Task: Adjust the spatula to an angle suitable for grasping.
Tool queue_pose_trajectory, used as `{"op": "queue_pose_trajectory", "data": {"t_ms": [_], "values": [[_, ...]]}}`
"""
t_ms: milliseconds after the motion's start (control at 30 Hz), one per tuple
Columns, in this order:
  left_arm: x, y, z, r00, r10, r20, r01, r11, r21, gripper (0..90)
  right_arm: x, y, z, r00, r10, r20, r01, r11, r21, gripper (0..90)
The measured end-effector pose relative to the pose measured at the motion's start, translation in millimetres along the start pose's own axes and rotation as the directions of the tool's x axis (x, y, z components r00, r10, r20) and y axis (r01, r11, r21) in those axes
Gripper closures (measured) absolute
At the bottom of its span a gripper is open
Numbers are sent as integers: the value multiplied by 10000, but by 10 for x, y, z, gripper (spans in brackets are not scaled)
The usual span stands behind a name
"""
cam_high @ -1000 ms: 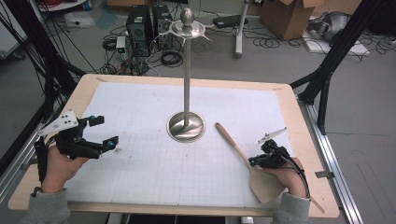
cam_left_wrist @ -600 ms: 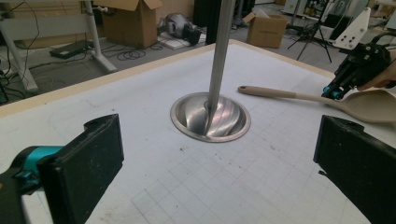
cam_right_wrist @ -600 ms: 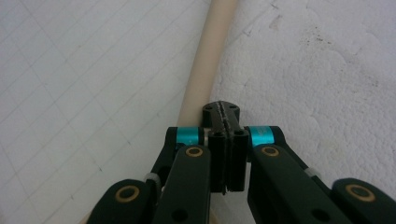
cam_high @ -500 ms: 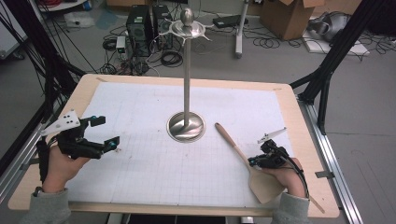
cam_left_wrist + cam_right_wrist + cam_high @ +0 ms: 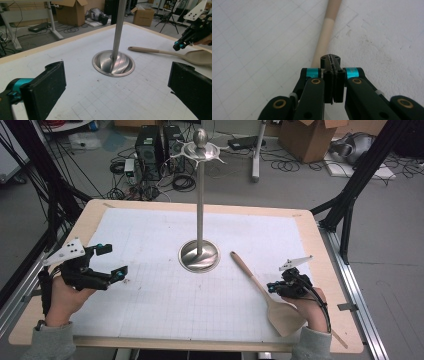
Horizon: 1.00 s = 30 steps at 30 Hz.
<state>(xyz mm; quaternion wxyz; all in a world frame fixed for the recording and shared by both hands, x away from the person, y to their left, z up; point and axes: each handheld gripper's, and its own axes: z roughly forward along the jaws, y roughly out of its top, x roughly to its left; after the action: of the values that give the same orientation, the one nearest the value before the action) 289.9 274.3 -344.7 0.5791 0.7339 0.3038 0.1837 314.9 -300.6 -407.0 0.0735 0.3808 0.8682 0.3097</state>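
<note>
A pale wooden spatula [image 5: 272, 292] lies on a white gridded mat [image 5: 150, 245]; the stand [image 5: 200, 256] is silvery, both black grippers seemingly teal-accented.

A wooden table [image 5: 320, 245] bears a gridded mat [image 5: 150, 245], metal stand [image 5: 200, 256] and spatula [image 5: 280, 310].

A pale wooden spatula [image 5: 265, 292] lies flat at the near right of the table, handle angled far-left, broad blade nearest.
</note>
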Motion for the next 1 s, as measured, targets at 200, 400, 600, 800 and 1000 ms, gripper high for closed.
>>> {"op": "queue_pose_trajectory", "data": {"t_ms": [200,400,600,800,1000], "values": [[12,-3,-8,10000,-47,-6,47,10000,-8,21,77,61,-83,9993,-158,328,171,9991,-379,892],[12,0,-17,10000,-50,-29,49,10000,-31,20,131,98,-179,9958,-74,914,160,9955,-937,769],[10,3,-22,10000,-48,-1,48,10000,-54,21,151,119,-276,9903,331,1352,-113,9873,-1587,550],[11,-5,-24,10000,-43,13,43,10000,-8,21,128,93,-373,9788,779,1892,-340,9738,-2249,381],[23,-14,-42,9999,-143,-45,142,9999,-69,21,158,100,-458,9837,734,1641,-161,9451,-3264,310]]}}
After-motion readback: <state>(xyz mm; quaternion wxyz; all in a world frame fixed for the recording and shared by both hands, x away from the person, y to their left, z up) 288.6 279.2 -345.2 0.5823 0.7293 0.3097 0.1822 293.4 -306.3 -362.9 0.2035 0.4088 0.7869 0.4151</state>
